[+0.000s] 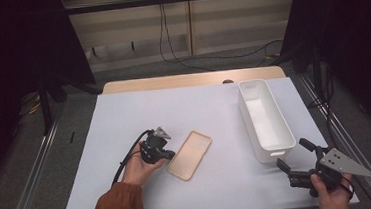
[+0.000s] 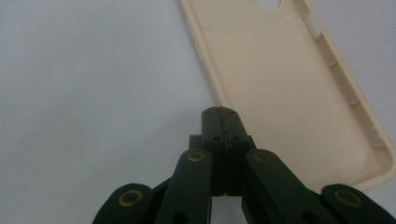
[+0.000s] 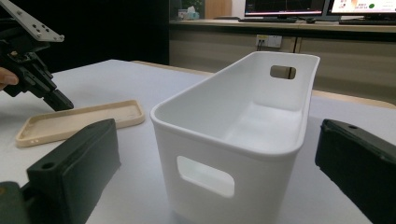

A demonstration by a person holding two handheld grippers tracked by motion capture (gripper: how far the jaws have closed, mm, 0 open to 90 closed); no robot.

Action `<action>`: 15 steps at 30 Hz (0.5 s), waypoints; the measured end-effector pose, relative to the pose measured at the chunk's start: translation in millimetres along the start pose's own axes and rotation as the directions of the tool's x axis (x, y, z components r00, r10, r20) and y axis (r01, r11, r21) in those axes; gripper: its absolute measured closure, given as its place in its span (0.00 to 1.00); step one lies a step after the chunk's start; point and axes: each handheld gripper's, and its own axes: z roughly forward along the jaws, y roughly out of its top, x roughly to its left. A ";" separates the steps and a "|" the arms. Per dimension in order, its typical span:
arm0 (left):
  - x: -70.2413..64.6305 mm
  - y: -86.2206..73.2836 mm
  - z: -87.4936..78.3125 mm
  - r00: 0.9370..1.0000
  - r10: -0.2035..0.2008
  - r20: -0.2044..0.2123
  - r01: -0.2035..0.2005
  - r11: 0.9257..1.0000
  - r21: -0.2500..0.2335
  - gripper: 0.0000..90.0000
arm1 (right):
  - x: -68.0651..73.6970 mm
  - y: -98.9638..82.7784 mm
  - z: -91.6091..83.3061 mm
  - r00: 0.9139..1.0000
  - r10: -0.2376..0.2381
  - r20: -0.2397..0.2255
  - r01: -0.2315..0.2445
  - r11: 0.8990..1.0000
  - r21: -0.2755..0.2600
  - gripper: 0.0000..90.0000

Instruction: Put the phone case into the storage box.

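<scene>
we have the left claw (image 1: pixel 169 155) pressed together, tips right at the long edge of the phone case (image 1: pixel 189 155), which lies hollow side up on the white surface (image 1: pixel 124 114), a little left of the middle. in the left claw's view the shut tips (image 2: pixel 222 114) sit against the case's rim (image 2: pixel 280 93), and we cannot tell whether they touch it or hover just over it. it looks like the step in hand is nudging or getting a hold on the case, most likely on the way to the white bin (image 1: pixel 265 118) that stands well apart to the right. the right claw (image 1: pixel 294 159) is spread wide and holds nothing, waiting just beside the near end of the bin, whose handle slot (image 3: pixel 205 176) faces it. next, we judge, the left claw must spread to take the thin rim between its pads, or push the case to lift an edge; a flat soft case on a smooth sheet may slide rather than rise. nothing lies between case and bin, so the path is free, though the bin's tall wall must be cleared. beyond the surface there are a cable (image 1: pixel 168 40) on the floor and dark curtains (image 1: pixel 18 47).
</scene>
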 end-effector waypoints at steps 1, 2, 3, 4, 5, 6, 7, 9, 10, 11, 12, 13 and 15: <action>-0.5 0.0 0.1 1.000 0.000 0.001 0.000 1.000 0.001 1.00 | -0.2 -0.1 0.0 1.000 -0.002 0.000 0.002 1.000 0.001 0.00; -0.5 0.0 0.1 1.000 0.001 0.001 -0.001 1.000 0.002 1.00 | 0.0 0.0 0.1 1.000 0.001 0.000 -0.001 1.000 0.001 0.00; -0.2 -0.1 0.1 1.000 0.001 0.003 -0.001 1.000 0.000 1.00 | 0.1 0.0 0.1 1.000 0.001 0.000 -0.001 1.000 0.001 0.00; -0.5 -0.3 0.0 1.000 0.001 0.006 -0.001 1.000 0.000 1.00 | 0.2 0.0 0.1 1.000 0.001 -0.001 -0.001 1.000 0.001 0.00; -1.1 -0.5 0.1 1.000 0.009 0.001 -0.009 1.000 -0.002 1.00 | 0.1 0.0 0.2 1.000 0.000 -0.001 0.000 1.000 0.001 0.00; -2.2 -0.5 0.3 1.000 0.010 -0.003 -0.010 1.000 -0.005 1.00 | 0.1 0.0 0.2 1.000 0.000 -0.001 0.000 1.000 0.001 0.00; -3.5 0.0 0.3 1.000 0.021 -0.011 -0.021 1.000 0.001 1.00 | 0.0 0.0 0.2 1.000 -0.001 0.000 0.001 1.000 0.001 0.00; -4.7 0.1 0.4 0.999 0.028 -0.017 -0.028 1.000 0.001 1.00 | 0.2 0.0 0.4 1.000 0.001 -0.001 -0.001 1.000 0.004 0.00; -4.6 -0.1 0.5 1.000 0.026 -0.014 -0.026 1.000 -0.001 1.00 | 0.2 0.0 0.4 1.000 -0.001 -0.002 0.001 1.000 0.003 0.00; -4.5 -0.2 0.5 1.000 0.023 -0.013 -0.023 1.000 -0.002 1.00 | 0.3 0.0 0.3 1.000 -0.001 -0.002 0.001 1.000 0.002 0.00; -4.5 -0.2 0.6 1.000 0.024 -0.013 -0.024 1.000 -0.003 1.00 | 0.2 0.0 0.3 1.000 -0.001 -0.002 0.001 1.000 0.004 0.00; -4.5 -0.1 0.5 1.000 0.027 -0.014 -0.027 1.000 -0.002 1.00 | 0.2 0.0 0.4 1.000 -0.001 -0.002 0.001 1.000 0.003 0.00; -4.5 -0.2 0.5 1.000 0.026 -0.012 -0.026 1.000 -0.003 1.00 | 0.2 0.0 0.3 1.000 0.001 -0.001 -0.001 1.000 0.004 0.00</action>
